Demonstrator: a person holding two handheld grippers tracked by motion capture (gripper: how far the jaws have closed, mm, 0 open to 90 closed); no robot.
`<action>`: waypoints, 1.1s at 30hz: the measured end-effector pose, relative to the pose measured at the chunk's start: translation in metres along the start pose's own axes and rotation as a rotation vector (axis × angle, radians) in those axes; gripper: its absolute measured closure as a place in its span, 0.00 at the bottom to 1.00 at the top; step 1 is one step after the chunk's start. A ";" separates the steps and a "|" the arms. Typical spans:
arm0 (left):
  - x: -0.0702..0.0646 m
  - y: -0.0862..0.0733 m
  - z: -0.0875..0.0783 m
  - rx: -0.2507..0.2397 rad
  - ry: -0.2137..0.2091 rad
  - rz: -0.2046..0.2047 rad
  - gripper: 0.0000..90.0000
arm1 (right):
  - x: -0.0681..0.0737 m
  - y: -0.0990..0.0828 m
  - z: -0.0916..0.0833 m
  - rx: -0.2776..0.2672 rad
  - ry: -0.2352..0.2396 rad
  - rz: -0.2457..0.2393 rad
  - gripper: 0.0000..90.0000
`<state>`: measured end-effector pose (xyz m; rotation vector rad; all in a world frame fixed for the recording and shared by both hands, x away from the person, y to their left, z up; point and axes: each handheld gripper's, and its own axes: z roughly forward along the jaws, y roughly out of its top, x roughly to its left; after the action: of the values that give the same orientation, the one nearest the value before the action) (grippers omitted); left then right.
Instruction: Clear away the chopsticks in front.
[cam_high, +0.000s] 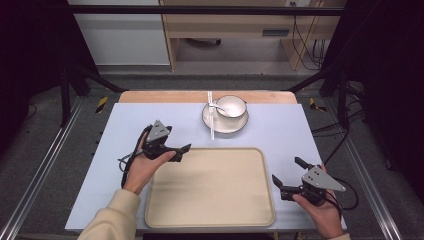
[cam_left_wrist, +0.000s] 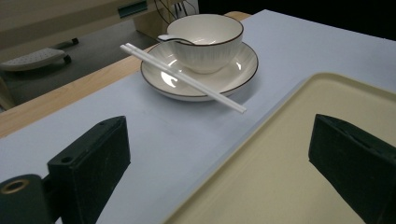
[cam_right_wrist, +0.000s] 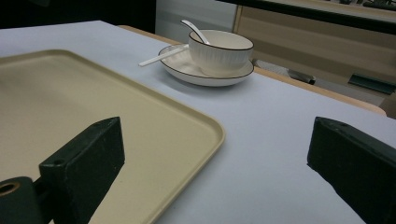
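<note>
on the far middle of the pale blue table cover (cam_high: 125, 130) sits a white bowl (cam_high: 231, 106) on a plate (cam_high: 225, 122), both rimmed in a dark line, with a white spoon (cam_high: 220, 109) resting in the bowl and a pair of white chopsticks (cam_high: 211, 115) laid across the plate's left side, their near tips sticking out past the rim toward the tray. nearer the person lies a beige tray (cam_high: 210, 187), bare. the left gripper (cam_high: 182, 152) hovers at the tray's far left corner, jaws spread wide and holding nothing; in the left gripper view it looks over the tray corner toward the bowl and chopsticks (cam_left_wrist: 182, 77), which are well apart from it. the right gripper (cam_high: 289, 172) hangs just off the tray's right edge, jaws likewise spread and gripping nothing, aimed toward the plate (cam_right_wrist: 205, 70) in the right gripper view.
</note>
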<state>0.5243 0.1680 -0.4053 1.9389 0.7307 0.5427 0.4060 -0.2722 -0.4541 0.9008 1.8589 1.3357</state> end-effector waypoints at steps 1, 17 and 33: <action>-0.002 0.004 0.004 0.011 -0.001 0.010 0.06 | 0.000 0.000 0.000 -0.002 0.001 -0.001 0.04; -0.016 0.050 0.057 0.105 -0.039 0.054 0.13 | 0.001 0.002 0.000 -0.014 0.012 -0.005 0.05; -0.013 0.082 0.088 0.072 0.135 0.002 0.18 | 0.002 0.003 -0.001 -0.017 0.021 0.002 0.05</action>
<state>0.5928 0.0736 -0.3719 1.9839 0.8440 0.6615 0.4050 -0.2703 -0.4516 0.8831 1.8607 1.3652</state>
